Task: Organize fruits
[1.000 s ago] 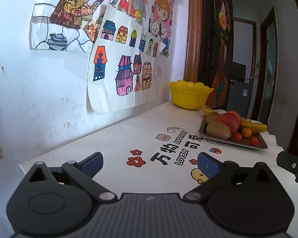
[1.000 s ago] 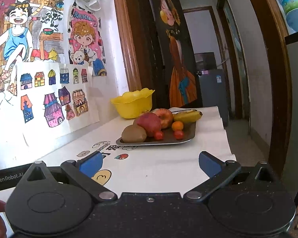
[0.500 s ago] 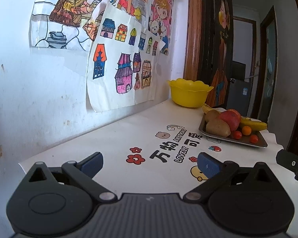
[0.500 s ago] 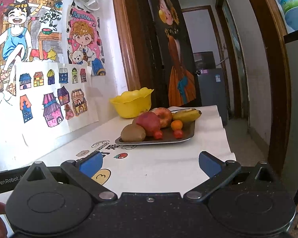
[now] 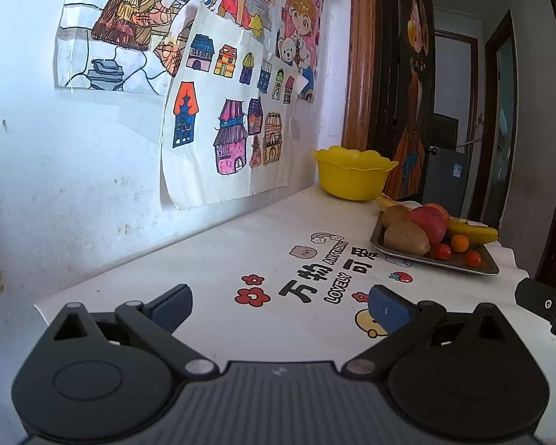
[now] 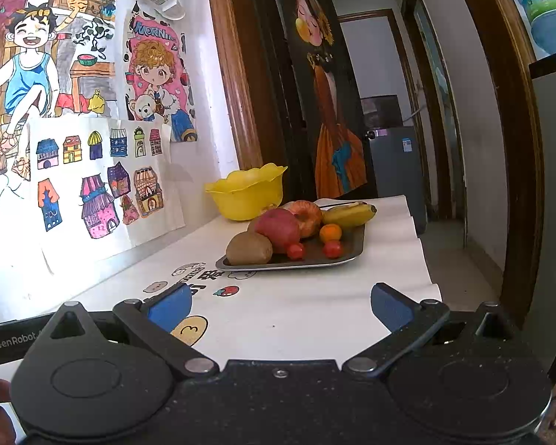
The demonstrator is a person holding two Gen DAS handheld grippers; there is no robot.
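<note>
The fruit sits heaped on a flat grey metal tray (image 6: 346,256) near the far right end of the white cartoon-printed surface (image 6: 296,315): a brown fuzzy kiwi (image 6: 249,248) at the near corner, a red apple (image 6: 278,228) touching it behind, a yellow banana (image 6: 348,215) along the back, a small orange (image 6: 330,232) and two red cherry tomatoes (image 6: 333,249) in front. A second kiwi may hide behind the apple; I cannot be sure. The empty yellow scalloped plastic bowl (image 6: 246,194) stands just beyond the tray. I judge the tomatoes soft, so they need a light pinch; the apple is heavy and smooth, best gripped across its middle. My right hand-held gripper (image 6: 280,306) and left hand-held gripper (image 5: 278,306) both hang spread wide and empty, well short of the tray.
</note>
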